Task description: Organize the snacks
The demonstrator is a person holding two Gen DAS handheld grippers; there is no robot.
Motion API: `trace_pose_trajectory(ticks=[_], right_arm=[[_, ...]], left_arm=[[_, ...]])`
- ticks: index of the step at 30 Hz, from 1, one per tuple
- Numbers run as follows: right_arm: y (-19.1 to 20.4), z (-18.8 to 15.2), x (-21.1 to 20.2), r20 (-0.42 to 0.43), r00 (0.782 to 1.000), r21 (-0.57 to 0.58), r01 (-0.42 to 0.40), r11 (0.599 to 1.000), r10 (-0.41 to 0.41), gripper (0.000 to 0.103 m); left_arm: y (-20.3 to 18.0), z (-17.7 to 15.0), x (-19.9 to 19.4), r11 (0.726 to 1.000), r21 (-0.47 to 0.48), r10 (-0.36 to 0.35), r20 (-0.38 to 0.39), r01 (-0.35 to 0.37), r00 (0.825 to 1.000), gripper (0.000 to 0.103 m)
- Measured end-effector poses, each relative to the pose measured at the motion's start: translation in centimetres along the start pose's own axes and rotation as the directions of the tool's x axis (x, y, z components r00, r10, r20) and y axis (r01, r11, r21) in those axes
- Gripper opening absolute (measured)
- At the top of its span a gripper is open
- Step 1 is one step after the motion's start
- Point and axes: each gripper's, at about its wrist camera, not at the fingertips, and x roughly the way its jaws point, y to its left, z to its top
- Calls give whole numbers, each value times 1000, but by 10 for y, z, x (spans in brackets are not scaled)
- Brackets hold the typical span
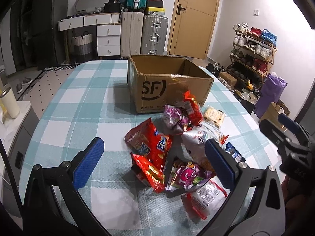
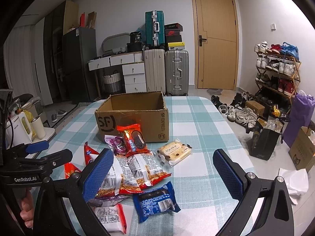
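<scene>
Cardboard, brown and printed with a black logo, forms an open-topped box (image 2: 132,116) that stands toward the far side of a counter (image 2: 196,122) covered in a pale teal and white checked cloth. Its inside looks empty from these angles. In front of the box, on the cloth, lies a loose heap of snacks: a red cookie packet (image 2: 133,139) leaning against the box front, a purple packet (image 2: 116,144) just beside it, a cream-coloured wrapped cake (image 2: 174,151) lying a little apart to the right, two white and red noodle-snack bags (image 2: 133,174) side by side, a dark blue packet (image 2: 155,201) nearest the right camera, and a large red chip bag (image 1: 151,141) on the left edge of the heap. The left hand-held gripper (image 1: 153,161) hangs above the heap with its blue-padded fingers spread wide and nothing between them. The right hand-held gripper (image 2: 163,177) also hangs over the snacks, its fingers spread wide and empty. A hand (image 2: 26,210) grips the handle of the left tool at the edge of the right view. Suitcases (image 2: 165,72) and a wooden door (image 2: 216,39) stand behind the counter.
</scene>
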Motion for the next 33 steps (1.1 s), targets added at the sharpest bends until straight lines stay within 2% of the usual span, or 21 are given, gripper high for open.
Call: trace_pose_trajectory(ticks=[6, 13, 19, 24, 26, 29, 30, 31, 32, 33], right_arm=[[-6, -7, 4, -8, 1000, 10, -5, 1000, 5, 103], [-12, -9, 6, -18, 1000, 20, -9, 1000, 9, 103], [-15, -12, 13, -33, 999, 25, -11, 1000, 12, 103], [-17, -13, 19, -44, 999, 28, -12, 1000, 14, 103], [-18, -14, 22, -47, 999, 29, -13, 999, 14, 103], [-19, -14, 23, -49, 999, 31, -13, 999, 14, 103], [-19, -14, 24, -50, 999, 32, -13, 999, 15, 103], [-19, -15, 24, -52, 999, 34, -14, 999, 16, 103], [-19, -15, 23, -54, 998, 34, -15, 999, 17, 103], [-19, -16, 24, -56, 998, 35, -16, 999, 18, 103]], left_arm=[[7, -12, 12, 999, -12, -36, -49, 35, 998, 102], [19, -17, 25, 998, -46, -46, -80, 43, 996, 102], [27, -20, 40, 998, -57, -21, -102, 15, 995, 102], [34, -23, 56, 997, -69, -26, -128, 18, 991, 101], [38, -24, 61, 996, -84, -45, -136, 34, 990, 97], [49, -25, 77, 985, -150, -113, -197, 84, 974, 80], [51, -26, 82, 980, -172, -137, -216, 100, 967, 71], [57, -29, 92, 968, -216, -184, -249, 130, 951, 60], [61, -30, 94, 961, -236, -200, -241, 142, 950, 59], [62, -29, 94, 963, -230, -194, -233, 139, 953, 43]])
